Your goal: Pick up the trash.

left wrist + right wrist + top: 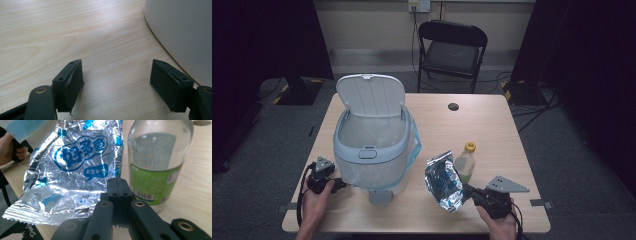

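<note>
2 grippers over the wooden table (492,115): right gripper (119,185) clamps foil bag (72,170), left gripper (116,80) gapes.

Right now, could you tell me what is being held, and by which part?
The right hand-held gripper pinches the foil snack bag at its lower edge.

We see the foil snack bag (443,182), silver and crumpled, printed with blue lettering and blue patches. It stands tilted and lifted off the desk (482,125), pinched at its lower edge in the right claw (119,185), whose jaws are closed together on the foil. Its crimped bottom seam flares out toward the desk's near edge. It hangs just beside the clear bottle (465,162) and near the open white bin (371,145).
</note>
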Demonstrator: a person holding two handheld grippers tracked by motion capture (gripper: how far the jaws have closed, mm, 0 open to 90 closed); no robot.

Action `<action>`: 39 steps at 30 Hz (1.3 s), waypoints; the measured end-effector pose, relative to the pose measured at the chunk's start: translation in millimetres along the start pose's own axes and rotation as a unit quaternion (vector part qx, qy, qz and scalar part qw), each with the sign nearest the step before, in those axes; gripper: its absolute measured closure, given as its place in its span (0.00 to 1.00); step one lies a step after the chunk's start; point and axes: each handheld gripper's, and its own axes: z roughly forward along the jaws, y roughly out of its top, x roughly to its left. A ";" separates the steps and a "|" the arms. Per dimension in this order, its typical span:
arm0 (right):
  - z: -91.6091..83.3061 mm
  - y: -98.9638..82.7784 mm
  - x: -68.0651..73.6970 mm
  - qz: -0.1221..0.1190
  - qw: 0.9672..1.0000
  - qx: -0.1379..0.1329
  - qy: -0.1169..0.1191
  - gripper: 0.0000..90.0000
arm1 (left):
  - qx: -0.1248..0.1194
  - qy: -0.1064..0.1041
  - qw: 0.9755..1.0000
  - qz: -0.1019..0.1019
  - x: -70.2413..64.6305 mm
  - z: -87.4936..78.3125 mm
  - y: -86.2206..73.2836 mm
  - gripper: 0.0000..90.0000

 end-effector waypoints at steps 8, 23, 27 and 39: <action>-5.3 11.1 -0.1 -0.005 1.000 -0.016 0.007 1.00 | 0.000 0.000 1.000 0.000 0.0 0.0 0.0 0.29; -20.1 39.4 3.5 -0.019 0.998 -0.058 0.017 1.00 | 0.000 0.000 1.000 0.000 0.0 0.0 0.0 0.29; -28.1 50.8 5.0 -0.024 0.997 -0.073 0.012 1.00 | 0.000 0.000 1.000 0.000 0.0 0.0 0.0 0.29; -34.3 83.8 6.2 -0.033 0.992 -0.116 0.023 1.00 | 0.000 0.000 1.000 0.000 0.0 0.0 0.0 0.29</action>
